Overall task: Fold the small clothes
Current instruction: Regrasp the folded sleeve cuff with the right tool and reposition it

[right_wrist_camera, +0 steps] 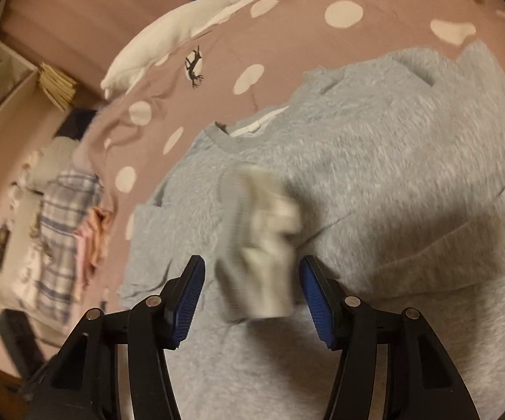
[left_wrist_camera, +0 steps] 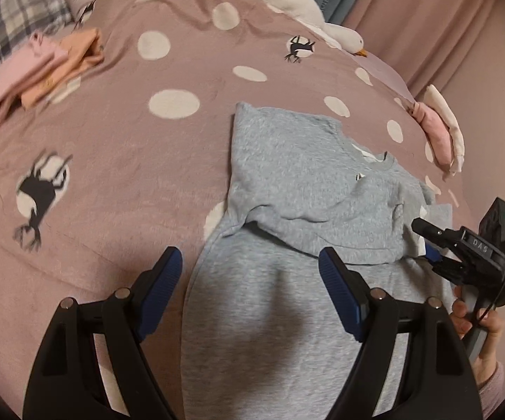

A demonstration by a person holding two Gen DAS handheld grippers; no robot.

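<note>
While both claws gape empty, only the right view shows a blurred sleeve cuff (right_wrist_camera: 259, 241) — loose

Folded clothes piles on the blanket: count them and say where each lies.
2. One pink-and-orange pile lies at the blanket's far left; one pink-and-cream pile sits at its right edge. Others may be hidden.

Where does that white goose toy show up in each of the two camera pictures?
Left wrist view: the goose toy lies along the top edge of the blanket, head with orange beak at upper right.
Right wrist view: the goose toy stretches across the upper left, head near the top edge.
Shared landmark: the grey top spread on the spotted blanket.
</note>
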